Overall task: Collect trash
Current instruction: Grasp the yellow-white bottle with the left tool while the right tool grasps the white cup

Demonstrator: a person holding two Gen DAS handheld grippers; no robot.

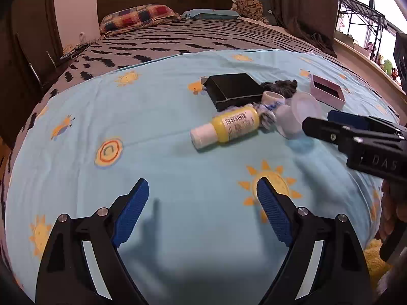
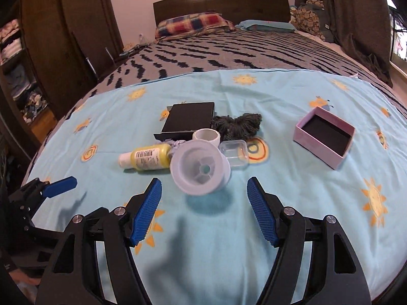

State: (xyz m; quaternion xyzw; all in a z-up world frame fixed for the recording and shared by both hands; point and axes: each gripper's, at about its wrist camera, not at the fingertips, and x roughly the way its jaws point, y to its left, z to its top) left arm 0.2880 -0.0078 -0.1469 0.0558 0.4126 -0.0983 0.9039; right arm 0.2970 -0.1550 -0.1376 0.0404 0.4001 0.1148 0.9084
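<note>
From the left wrist view, the left tool (image 1: 202, 190) is hovering with its ribbed blue pads wide apart and nothing between them, over a light blue bed sheet (image 1: 152, 132) printed with orange suns. The trash is lying in a cluster ahead of it, toward the middle of the sheet: a yellow plastic bottle (image 1: 226, 127) with a white cap resting on its side, a flat black box (image 1: 234, 89) behind it, a short white ring of tape (image 1: 273, 99), a dark yarn tuft (image 1: 279, 85), and a translucent plastic spool (image 1: 297, 117). An open pink box (image 1: 328, 91) is sitting toward the bed's right edge. The right tool (image 1: 320, 122) is reaching in from the right, just beside the spool.

From the right wrist view, the right tool (image 2: 204, 195) is also standing open and empty, and the spool (image 2: 201, 170) is lying just ahead of its pads. This view is showing the spool's hollow hub, a small clear lidded case (image 2: 235, 152) touching it, and the pink box's (image 2: 324, 137) black lining. The bottle (image 2: 147, 157) is lying left of the spool, and the left tool's (image 2: 61, 185) blue pad is showing near the bed's left edge.
</note>
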